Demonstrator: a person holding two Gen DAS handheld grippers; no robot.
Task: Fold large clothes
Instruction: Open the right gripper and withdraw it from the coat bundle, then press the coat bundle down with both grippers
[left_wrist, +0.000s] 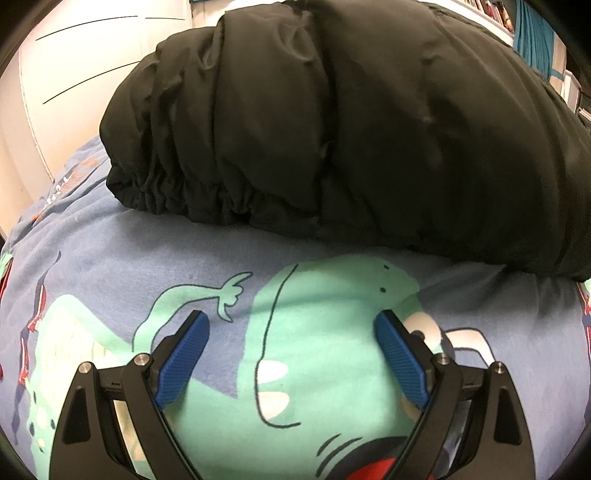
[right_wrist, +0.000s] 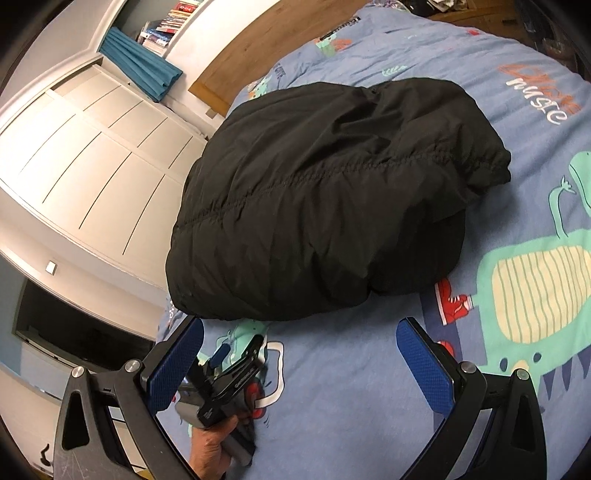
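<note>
A black puffy jacket (left_wrist: 332, 129) lies folded into a thick bundle on a blue dinosaur-print bedspread (left_wrist: 110, 251). In the left wrist view my left gripper (left_wrist: 291, 321) is open and empty, low over the bedspread just short of the jacket's gathered hem. In the right wrist view the jacket (right_wrist: 325, 199) lies ahead, and my right gripper (right_wrist: 299, 328) is open and empty above the bedspread (right_wrist: 351, 387) near the jacket's near edge. The left gripper (right_wrist: 236, 362), held by a hand, shows there at lower left, pointing at the jacket.
White panelled wardrobe doors (right_wrist: 85, 155) stand beside the bed on the left. A teal curtain (right_wrist: 140, 70) and a shelf of books (right_wrist: 173, 22) are behind. A wooden headboard (right_wrist: 258, 48) runs along the far end of the bed.
</note>
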